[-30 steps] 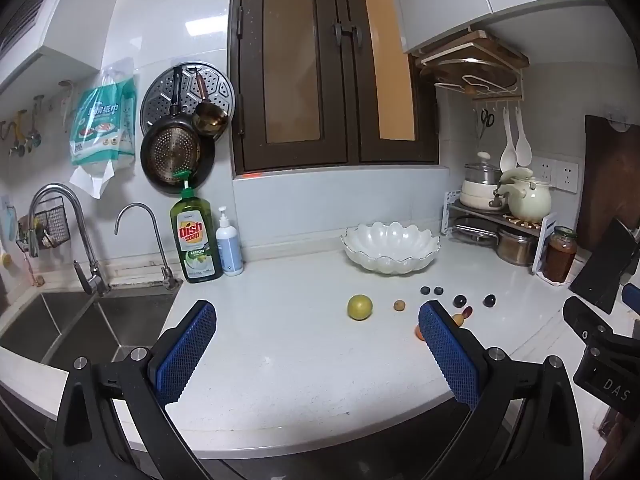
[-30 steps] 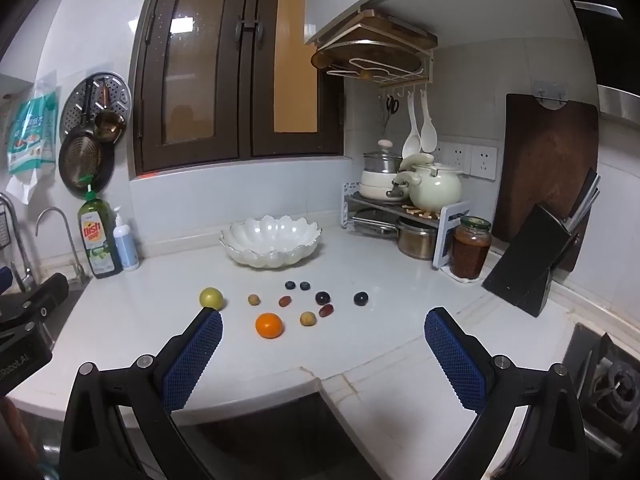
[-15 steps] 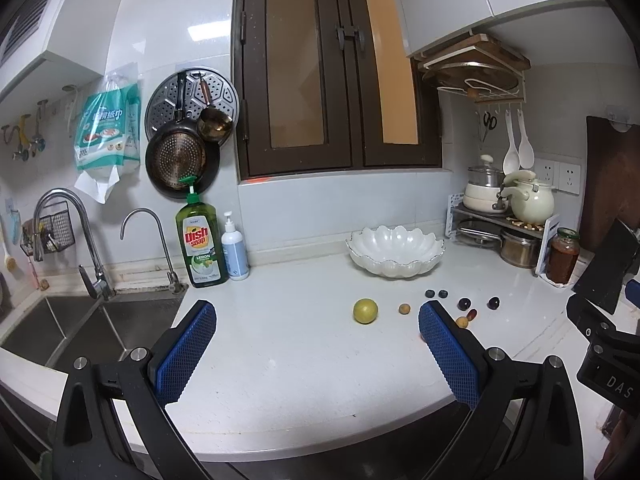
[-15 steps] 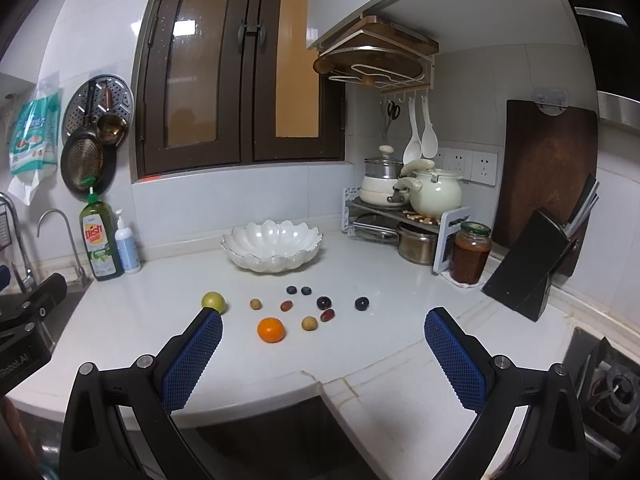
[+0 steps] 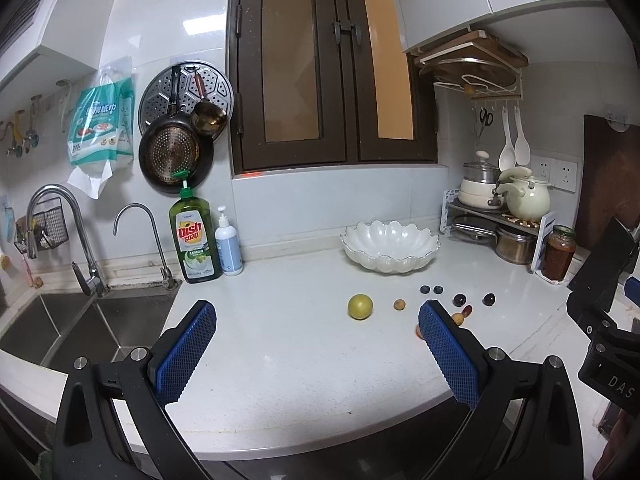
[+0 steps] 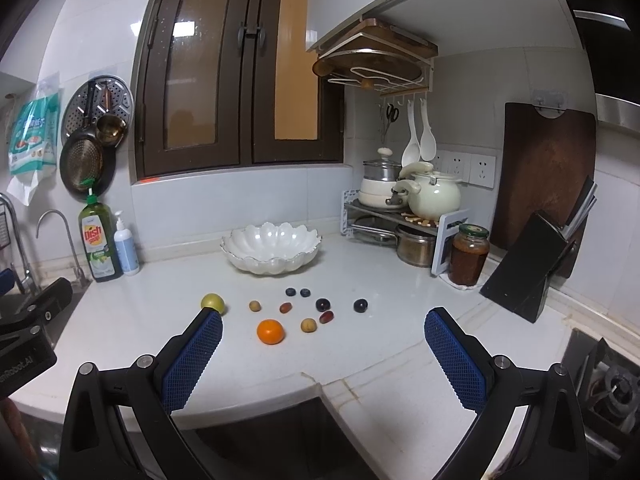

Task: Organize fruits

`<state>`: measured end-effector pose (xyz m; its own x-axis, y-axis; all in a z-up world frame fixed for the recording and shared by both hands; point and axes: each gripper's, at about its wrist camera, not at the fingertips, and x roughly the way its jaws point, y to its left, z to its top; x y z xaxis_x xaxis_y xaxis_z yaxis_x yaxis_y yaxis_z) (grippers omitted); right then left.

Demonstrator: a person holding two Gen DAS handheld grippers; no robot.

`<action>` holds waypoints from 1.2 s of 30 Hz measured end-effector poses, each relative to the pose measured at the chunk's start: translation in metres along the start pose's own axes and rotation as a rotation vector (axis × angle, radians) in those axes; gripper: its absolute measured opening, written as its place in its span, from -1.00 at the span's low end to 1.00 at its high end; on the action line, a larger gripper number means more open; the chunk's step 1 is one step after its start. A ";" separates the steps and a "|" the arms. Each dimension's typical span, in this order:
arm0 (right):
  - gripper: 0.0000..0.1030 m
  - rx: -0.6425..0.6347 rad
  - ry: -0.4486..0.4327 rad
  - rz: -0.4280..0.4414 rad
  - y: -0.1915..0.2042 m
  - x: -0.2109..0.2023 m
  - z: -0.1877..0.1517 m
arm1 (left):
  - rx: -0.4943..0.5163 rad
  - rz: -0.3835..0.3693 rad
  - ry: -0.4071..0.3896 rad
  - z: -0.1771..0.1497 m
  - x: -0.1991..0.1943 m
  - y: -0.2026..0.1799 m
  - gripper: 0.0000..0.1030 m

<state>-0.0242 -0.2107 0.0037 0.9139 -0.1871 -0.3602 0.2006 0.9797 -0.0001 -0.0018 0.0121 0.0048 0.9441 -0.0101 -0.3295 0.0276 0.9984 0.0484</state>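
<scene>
while spread, orange [image 6: 271,331] between tongs [image 6: 322,354]

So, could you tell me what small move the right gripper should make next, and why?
Probably ease the open right gripper forward and down over the orange. It is the nearest fruit, lying loose on the counter, and the white bowl looks empty.

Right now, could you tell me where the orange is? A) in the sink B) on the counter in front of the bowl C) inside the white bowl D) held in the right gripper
B: the orange sits on the counter among the small fruits, nearer than the empty white bowl.
</scene>
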 end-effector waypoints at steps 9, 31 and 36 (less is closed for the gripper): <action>0.99 0.001 0.001 0.003 0.000 0.000 0.003 | 0.000 0.000 -0.002 0.001 0.001 0.001 1.00; 0.99 -0.002 -0.007 0.007 0.003 0.002 0.007 | 0.001 -0.005 -0.006 0.006 0.004 -0.001 1.00; 0.99 0.002 -0.006 0.007 0.003 0.002 0.007 | 0.002 -0.006 -0.005 0.006 0.003 -0.001 1.00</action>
<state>-0.0198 -0.2089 0.0096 0.9176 -0.1808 -0.3541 0.1950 0.9808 0.0046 0.0035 0.0112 0.0094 0.9456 -0.0165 -0.3249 0.0340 0.9982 0.0484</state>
